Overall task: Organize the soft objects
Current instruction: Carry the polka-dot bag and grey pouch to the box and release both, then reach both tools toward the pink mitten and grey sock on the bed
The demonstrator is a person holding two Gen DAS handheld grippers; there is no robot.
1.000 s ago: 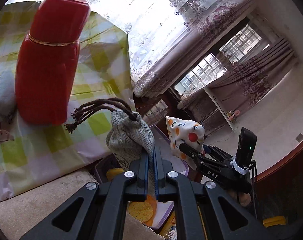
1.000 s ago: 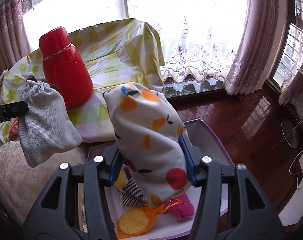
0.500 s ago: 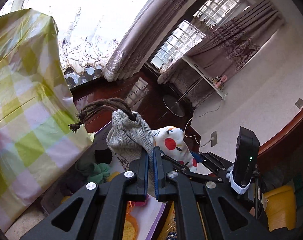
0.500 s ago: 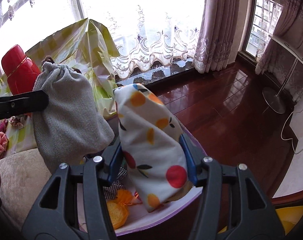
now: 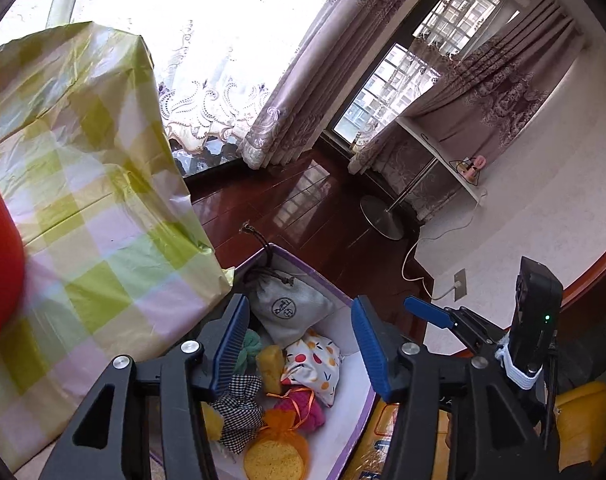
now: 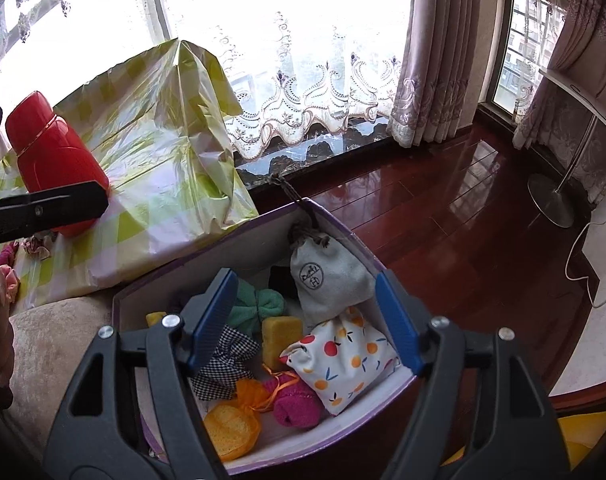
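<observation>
Both loads have been let go. A second ago the left tongs (image 5: 299,344) were pinched on the neck of the grey drawstring pouch (image 5: 289,312) and the right tongs (image 6: 303,320) clasped the fruit-print pouch (image 6: 343,360). The jaws of both have just been opening; nothing is between the pads of either pair now, and both stand open and empty.

The landmark is the purple-edged box (image 6: 343,228). The grey drawstring pouch lies inside it against the far wall, its cord trailing over the far rim. The fruit-print pouch lies inside just nearer than the grey one, touching it, along the right-hand wall. Sharing the box are a green cloth (image 6: 259,304), a checked cloth (image 6: 223,360), a yellow sponge (image 6: 281,336), a pink roll (image 6: 297,402) and an orange mesh bag (image 6: 231,428).

Both pairs of tongs hang above the box, pointing down into it, clear of the contents. Each released pouch lies below and beyond its own tongs.

Judgement: this deposit is complete. Pink soft pieces (image 6: 7,264) on the bench left of the box, beside the red flask (image 6: 55,160), appear outstanding.
</observation>
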